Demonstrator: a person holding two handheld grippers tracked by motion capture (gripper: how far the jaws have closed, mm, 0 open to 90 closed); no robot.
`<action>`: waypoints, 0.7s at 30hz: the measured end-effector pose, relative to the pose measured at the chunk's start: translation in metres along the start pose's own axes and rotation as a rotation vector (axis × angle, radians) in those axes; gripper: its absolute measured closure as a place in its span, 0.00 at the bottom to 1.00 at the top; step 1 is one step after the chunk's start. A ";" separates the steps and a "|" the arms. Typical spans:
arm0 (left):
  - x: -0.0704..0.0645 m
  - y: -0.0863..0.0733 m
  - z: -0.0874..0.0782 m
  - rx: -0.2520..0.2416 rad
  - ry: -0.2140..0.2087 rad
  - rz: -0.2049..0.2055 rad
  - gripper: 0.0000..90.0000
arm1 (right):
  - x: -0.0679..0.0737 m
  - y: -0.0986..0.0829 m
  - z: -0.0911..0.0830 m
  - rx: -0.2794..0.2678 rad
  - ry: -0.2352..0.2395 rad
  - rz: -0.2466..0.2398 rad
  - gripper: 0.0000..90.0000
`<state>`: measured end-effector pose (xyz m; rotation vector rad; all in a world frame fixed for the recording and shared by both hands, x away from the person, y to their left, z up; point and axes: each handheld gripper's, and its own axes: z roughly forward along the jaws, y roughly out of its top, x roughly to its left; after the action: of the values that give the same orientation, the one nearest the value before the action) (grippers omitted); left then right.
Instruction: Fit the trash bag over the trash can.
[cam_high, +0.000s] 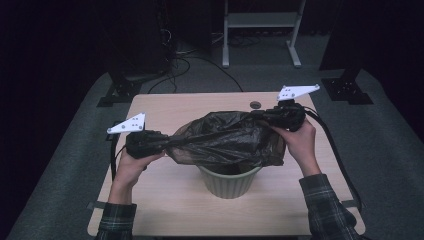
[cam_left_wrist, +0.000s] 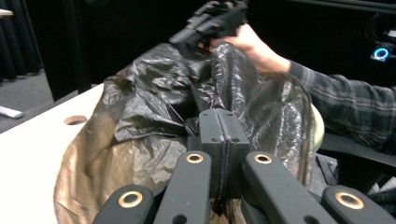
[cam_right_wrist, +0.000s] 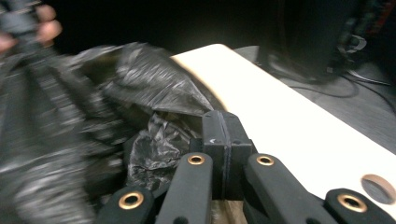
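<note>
Two claws stretch a black bin bag over a pale green bin on the counter.

From the high view, the left claw and right claw each grip an edge of the bin bag, pulled taut between them above the bin, which stands on the counter; the stretch runs left-near to right-far, and the bin's mouth lies straight below. In the left gripper view the jaws are pressed together with the bag's film bunched around them. In the right gripper view the jaws are likewise clamped together against crumpled film.
</note>
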<state>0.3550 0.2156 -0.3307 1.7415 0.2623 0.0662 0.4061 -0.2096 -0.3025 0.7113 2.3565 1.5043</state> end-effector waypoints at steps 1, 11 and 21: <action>0.000 0.000 0.000 0.002 -0.001 0.001 1.00 | -0.005 0.000 0.000 -0.003 -0.021 0.014 1.00; 0.002 -0.003 -0.004 -0.002 0.004 0.001 1.00 | -0.046 -0.012 0.010 0.035 -0.193 0.135 1.00; 0.001 -0.003 -0.004 -0.005 0.001 0.001 1.00 | -0.024 -0.011 -0.018 -0.051 -0.169 0.103 0.63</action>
<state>0.3546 0.2199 -0.3328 1.7363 0.2618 0.0682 0.4148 -0.2402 -0.3056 0.9217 2.1798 1.4758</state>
